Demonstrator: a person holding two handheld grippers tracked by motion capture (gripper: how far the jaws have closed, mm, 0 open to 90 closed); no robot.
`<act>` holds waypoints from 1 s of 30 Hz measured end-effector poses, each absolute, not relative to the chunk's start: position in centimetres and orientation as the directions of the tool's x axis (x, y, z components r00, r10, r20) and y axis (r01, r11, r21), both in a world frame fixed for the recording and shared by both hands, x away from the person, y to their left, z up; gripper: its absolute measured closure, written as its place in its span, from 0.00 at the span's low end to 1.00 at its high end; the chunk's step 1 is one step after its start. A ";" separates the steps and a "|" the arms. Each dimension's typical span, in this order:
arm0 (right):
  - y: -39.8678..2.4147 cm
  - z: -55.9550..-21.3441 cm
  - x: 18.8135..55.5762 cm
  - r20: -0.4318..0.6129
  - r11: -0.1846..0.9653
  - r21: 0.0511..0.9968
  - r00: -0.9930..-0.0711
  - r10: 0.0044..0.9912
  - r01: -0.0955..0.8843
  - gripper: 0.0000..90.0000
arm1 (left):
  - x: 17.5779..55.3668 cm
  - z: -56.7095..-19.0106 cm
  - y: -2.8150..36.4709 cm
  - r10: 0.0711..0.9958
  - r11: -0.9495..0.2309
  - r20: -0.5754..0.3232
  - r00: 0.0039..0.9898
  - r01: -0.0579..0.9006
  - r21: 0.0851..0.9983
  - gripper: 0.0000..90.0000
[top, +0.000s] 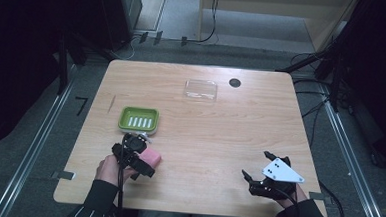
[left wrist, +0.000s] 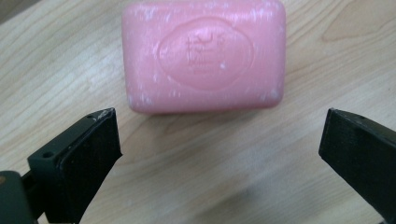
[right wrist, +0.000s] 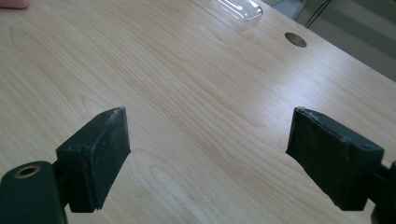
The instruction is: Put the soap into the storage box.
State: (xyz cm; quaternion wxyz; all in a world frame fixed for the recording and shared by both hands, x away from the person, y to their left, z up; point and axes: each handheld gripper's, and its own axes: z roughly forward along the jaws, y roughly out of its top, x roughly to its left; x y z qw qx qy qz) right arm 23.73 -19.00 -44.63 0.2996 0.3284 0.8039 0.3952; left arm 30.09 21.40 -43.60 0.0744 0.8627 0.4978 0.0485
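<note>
— Black jaws of the left tool [left wrist: 219, 154] sit closest, spread wide apart over bare wood, holding nothing. What lies past them?

— Pink soap bar [left wrist: 204, 55], flat on the counter [left wrist: 196, 177], stamped face up, just beyond the jaw tips and not touching either one. From the high view the soap [top: 153, 158] pokes out beside the left tool [top: 134, 158], near the counter's front-left part.

— And that green thing close by?

— Green soap dish [top: 139, 119] with white slats, just behind the soap, further from the person. They look apart, though the tool hides the gap.

— Right side?

— Right tool [top: 256, 173] hovers near the front-right corner, well apart from the soap. Its own view shows the jaws [right wrist: 210, 154] wide open and empty, only wood grain between them.

— Anything farther back?

— Clear plastic lid [top: 200, 89] near the far edge, with a dark round hole [top: 235, 82] just beside it.
</note>
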 end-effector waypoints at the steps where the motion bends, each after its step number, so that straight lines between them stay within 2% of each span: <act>1: -19.0 -44.6 23.7 -0.220 0.470 0.833 -0.604 0.766 0.293 0.15 | 30.2 -43.7 21.3 0.866 -0.494 0.009 0.501 0.851 0.176 0.00; 30: -19.0 -44.6 23.7 -0.218 0.468 0.834 -0.605 0.766 0.293 0.15 | 33.2 -45.1 19.9 0.880 -0.473 0.030 0.475 0.867 0.155 0.03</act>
